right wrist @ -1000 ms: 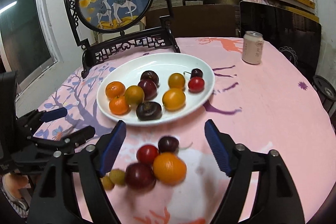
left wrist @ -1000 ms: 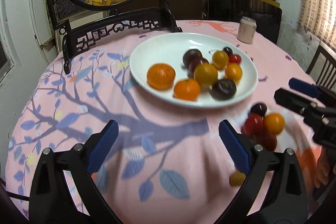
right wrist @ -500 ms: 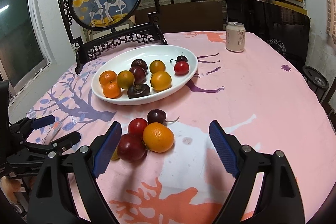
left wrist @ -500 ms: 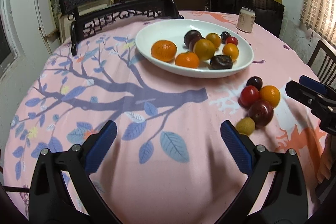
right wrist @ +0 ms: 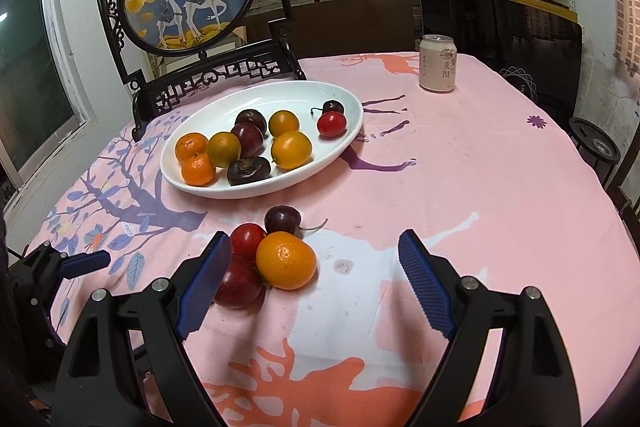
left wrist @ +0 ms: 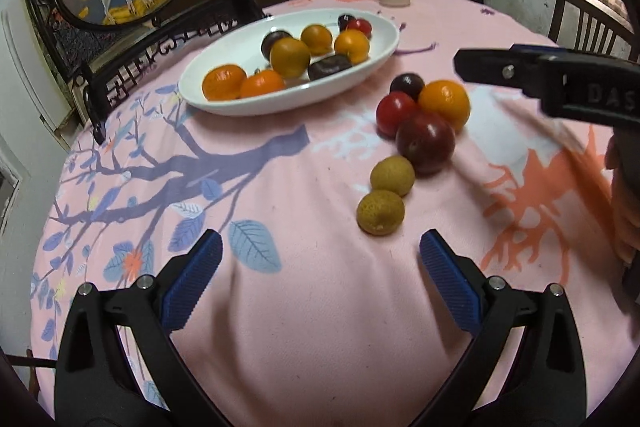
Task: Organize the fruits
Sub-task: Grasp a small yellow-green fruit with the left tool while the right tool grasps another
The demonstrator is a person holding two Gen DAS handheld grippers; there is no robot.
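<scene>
Where the pink cloth (right wrist: 460, 163) shows a white patch, a round, bumpy orange (right wrist: 285, 259) sits touching a smooth red plum (right wrist: 237, 286), a red tomato (right wrist: 247, 239) and a dark cherry (right wrist: 282, 219). The right gripper (right wrist: 314, 281) is wide open and holds nothing; the orange lies between its blue ridged pads, near the left one. The left gripper (left wrist: 320, 285) is open and empty too, just behind two rough yellow-green balls (left wrist: 380, 213). An oval white plate (right wrist: 340, 99) of fruit sits farther back.

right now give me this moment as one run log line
left gripper: open, empty | right gripper: open, empty | loose fruits: on tablecloth | plate: part filled
</scene>
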